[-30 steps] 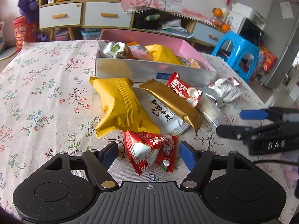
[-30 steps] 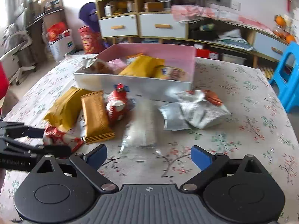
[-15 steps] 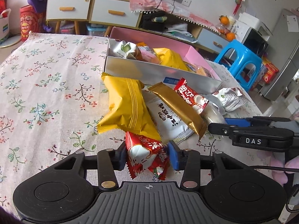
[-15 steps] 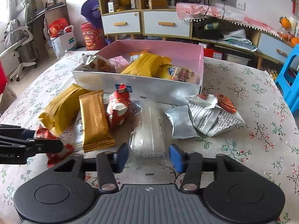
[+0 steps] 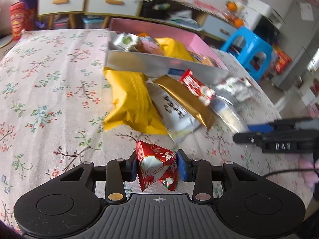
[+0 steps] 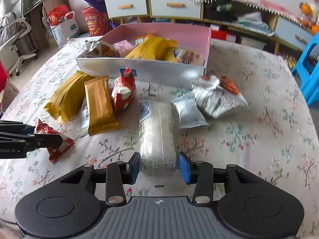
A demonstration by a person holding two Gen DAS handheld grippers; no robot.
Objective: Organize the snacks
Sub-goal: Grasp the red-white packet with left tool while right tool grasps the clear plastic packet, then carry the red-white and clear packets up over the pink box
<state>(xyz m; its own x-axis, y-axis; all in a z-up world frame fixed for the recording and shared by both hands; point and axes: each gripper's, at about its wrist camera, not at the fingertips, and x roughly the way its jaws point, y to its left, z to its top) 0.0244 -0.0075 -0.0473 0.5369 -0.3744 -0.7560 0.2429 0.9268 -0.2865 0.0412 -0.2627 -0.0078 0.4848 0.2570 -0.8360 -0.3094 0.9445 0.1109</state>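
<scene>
**Both claws closed on snacks since a second ago**

A second ago both claws stood wide over the snacks; now each has narrowed onto a packet, and the red one has come up off the cloth.

The tabletop (image 6: 249, 143), under a floral cloth, carries the pink box (image 6: 179, 33) with its silver front wall, already holding several packets. In front of the box lies a loose pile: a yellow packet (image 5: 131, 103), a gold bar (image 5: 185, 99) leaning across a white packet (image 5: 175, 111), and a red-and-white bar (image 5: 197, 87) against the box wall. To the right of the pile sit a crumpled silver bag (image 6: 217, 97) and a small silver pouch (image 6: 187, 111), touching each other.

The right claw (image 6: 158, 167) holds the near end of the clear packet (image 6: 157, 131), which lies flat on the cloth just beside the silver pouch.

The left claw (image 5: 157, 165) grips the red triangular snack (image 5: 157, 165) between its blue pads, near the yellow packet but apart from it
</scene>
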